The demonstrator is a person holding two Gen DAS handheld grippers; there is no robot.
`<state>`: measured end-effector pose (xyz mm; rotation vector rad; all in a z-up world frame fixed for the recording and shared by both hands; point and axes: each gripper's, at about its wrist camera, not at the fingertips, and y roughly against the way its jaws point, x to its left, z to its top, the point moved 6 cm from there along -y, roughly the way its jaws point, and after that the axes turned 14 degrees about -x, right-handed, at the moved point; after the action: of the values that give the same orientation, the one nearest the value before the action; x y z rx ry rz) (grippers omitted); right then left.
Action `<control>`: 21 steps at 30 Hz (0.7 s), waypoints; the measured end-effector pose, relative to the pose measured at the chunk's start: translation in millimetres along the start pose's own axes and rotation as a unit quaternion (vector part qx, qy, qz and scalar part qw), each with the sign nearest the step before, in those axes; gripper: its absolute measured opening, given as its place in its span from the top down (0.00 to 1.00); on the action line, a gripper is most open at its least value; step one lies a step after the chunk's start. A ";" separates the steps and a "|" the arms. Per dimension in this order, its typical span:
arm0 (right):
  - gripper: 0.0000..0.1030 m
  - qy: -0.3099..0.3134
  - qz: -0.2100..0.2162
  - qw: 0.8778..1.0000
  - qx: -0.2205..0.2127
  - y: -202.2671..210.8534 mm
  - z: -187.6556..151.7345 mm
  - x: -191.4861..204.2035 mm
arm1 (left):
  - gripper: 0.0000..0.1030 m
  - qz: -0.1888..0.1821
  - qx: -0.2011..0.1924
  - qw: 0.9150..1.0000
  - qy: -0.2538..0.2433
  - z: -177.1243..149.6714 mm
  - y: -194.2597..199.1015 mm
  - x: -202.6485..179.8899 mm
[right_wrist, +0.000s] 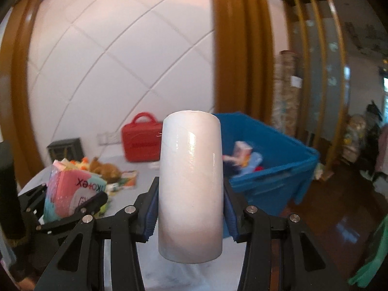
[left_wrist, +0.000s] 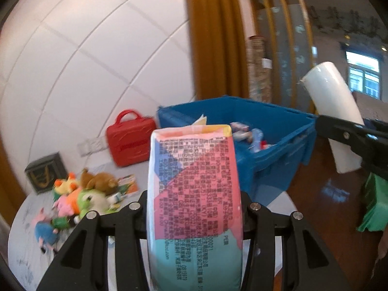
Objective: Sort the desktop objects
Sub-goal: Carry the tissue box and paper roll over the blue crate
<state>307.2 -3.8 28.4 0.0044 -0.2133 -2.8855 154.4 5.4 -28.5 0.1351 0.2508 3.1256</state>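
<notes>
My left gripper (left_wrist: 194, 208) is shut on a pink, blue and teal soft pack (left_wrist: 194, 194) with small printed text, held upright and raised above the table. My right gripper (right_wrist: 190, 208) is shut on a white wrapped roll (right_wrist: 190, 184), its blue pads pressing both sides. In the right wrist view the pack (right_wrist: 70, 194) and left gripper (right_wrist: 60, 208) show at lower left. In the left wrist view the roll (left_wrist: 334, 111) and a right finger (left_wrist: 351, 135) show at the right. A blue bin (left_wrist: 254, 133) (right_wrist: 271, 169) holding several small items stands ahead of both.
A pile of plush toys (left_wrist: 77, 194) lies on the grey table (left_wrist: 29, 262) at left. A red case (left_wrist: 131, 138) and a dark box (left_wrist: 46, 172) stand by the white wall. Dark wood floor (right_wrist: 339, 218) lies right of the bin; green cloth (left_wrist: 373, 206) at far right.
</notes>
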 end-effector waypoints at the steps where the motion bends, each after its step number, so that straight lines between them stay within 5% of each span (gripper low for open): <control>1: 0.56 -0.002 -0.007 1.000 -0.003 -1.6 2.0 -14.7 | 0.56 -0.005 -0.003 1.000 -0.003 3.5 -3.2 -11.3; 9: 0.56 0.004 -0.022 1.000 -0.012 -41.2 21.0 -119.1 | 0.56 -0.030 -0.023 0.999 -0.004 44.1 -60.9 -114.5; 21: 0.56 0.041 0.016 0.999 0.001 -177.7 43.0 -222.9 | 0.56 0.053 -0.003 0.998 0.020 97.9 -214.4 -152.6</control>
<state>478.9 227.4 41.8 0.1198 -0.1996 -2.8463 314.0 231.1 20.6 0.0894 0.2422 3.2372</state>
